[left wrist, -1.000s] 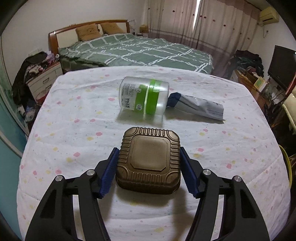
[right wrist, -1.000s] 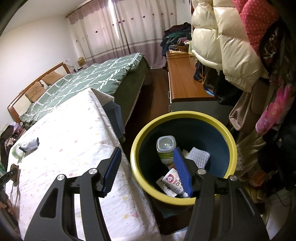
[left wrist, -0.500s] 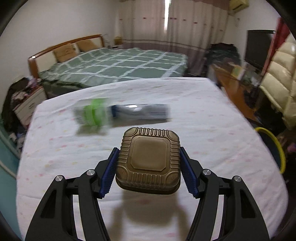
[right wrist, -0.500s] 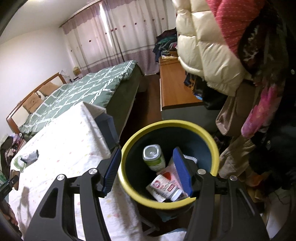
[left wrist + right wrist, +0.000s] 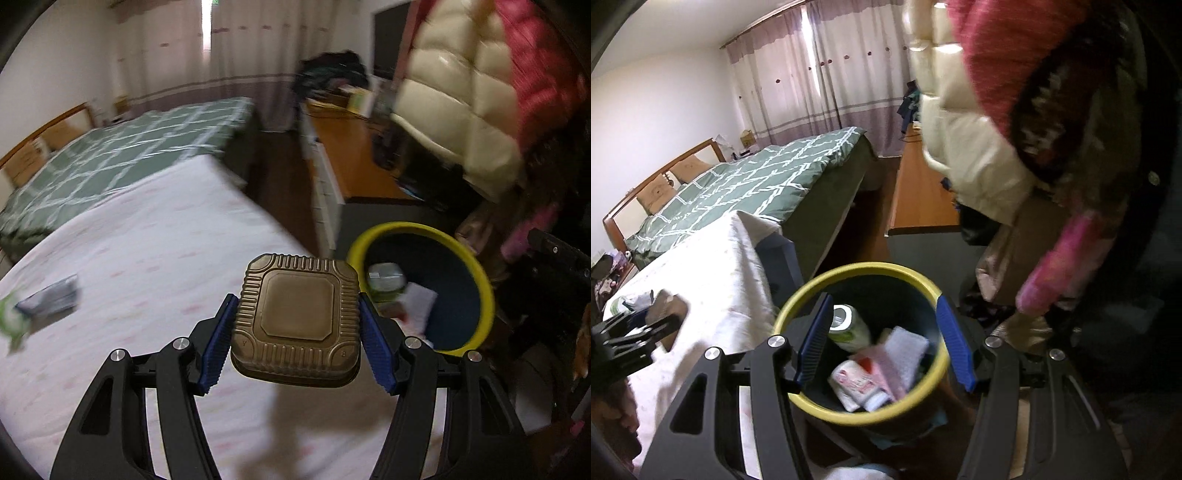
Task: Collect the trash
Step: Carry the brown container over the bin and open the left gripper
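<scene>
A yellow-rimmed bin [image 5: 925, 286] stood on the floor just beside the corner of the counter [image 5: 713, 269], which was covered with a white spotted cloth. Inside the bin lay a clear jar [image 5: 847, 326] with a green label, tipped on its side, a white ribbed pad [image 5: 905, 347], and a white and red tube [image 5: 858, 384] with a pink piece across it. From the left wrist view the same bin [image 5: 484, 284] showed to the right of the counter [image 5: 147, 236], its contents blurred.

The left tongs [image 5: 297, 328] gripped a brown ribbed plastic box [image 5: 297, 315], square with rounded corners, a blue pad pressed against each of its two sides. The box hung in the air above the counter's edge, short of the bin and to its left. On the far left of the counter lay a blurred grey packet [image 5: 51, 299] and a green and white jar [image 5: 11, 321], well apart from the box.

The right tongs [image 5: 882, 345] stood open and empty above the bin, the blue pads framing its mouth, with nothing between them. At the left edge of that view the left tongs [image 5: 635, 336] appeared over the counter with the brown box [image 5: 670, 310].
</scene>
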Demonstrator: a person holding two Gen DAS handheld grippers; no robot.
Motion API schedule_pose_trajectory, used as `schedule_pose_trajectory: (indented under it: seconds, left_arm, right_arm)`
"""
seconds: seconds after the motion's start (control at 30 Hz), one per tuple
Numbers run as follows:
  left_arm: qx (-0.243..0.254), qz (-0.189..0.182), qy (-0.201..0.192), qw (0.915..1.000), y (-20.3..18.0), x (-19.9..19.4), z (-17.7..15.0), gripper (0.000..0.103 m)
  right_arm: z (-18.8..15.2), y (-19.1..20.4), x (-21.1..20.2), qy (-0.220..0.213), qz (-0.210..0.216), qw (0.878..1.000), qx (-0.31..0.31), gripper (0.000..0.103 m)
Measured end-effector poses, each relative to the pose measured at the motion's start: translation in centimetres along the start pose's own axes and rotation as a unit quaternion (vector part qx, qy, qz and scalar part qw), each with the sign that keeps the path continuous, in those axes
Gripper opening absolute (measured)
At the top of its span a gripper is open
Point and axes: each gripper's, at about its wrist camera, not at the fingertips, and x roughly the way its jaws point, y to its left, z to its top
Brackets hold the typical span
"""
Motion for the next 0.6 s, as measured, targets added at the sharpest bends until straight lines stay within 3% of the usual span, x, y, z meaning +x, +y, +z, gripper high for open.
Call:
schedule_pose_trajectory:
  seconds: [0.17,0.53,0.57,0.6]
  left_arm:
    - [0.048,-0.035,0.017,0.9981,-6.8,3.6,1.9,0.063]
    - [0.081,-0.084,0.066,0.9910,-14.5,10.3,3.3,0.065]
    - [0.080,-0.084,0.068,0.9909,-14.8,10.7,3.3,0.068]
    - [0.079,-0.083,0.069,0.9910,-15.1,11.1,3.5,0.080]
  right_arm:
    - [-1.5,-3.5,-1.5,0.009,-0.005,1.000,0.008,0.055]
    - [-2.8,-7.2,-2.7,0.015,-0.007,0.999,0.042,0.055]
    - [-2.7,-7.3,-2.9,0.013,-0.007,0.999,0.043,0.055]
    - [-2.7,-7.3,-3.0,0.012,-0.007,0.999,0.043,0.055]
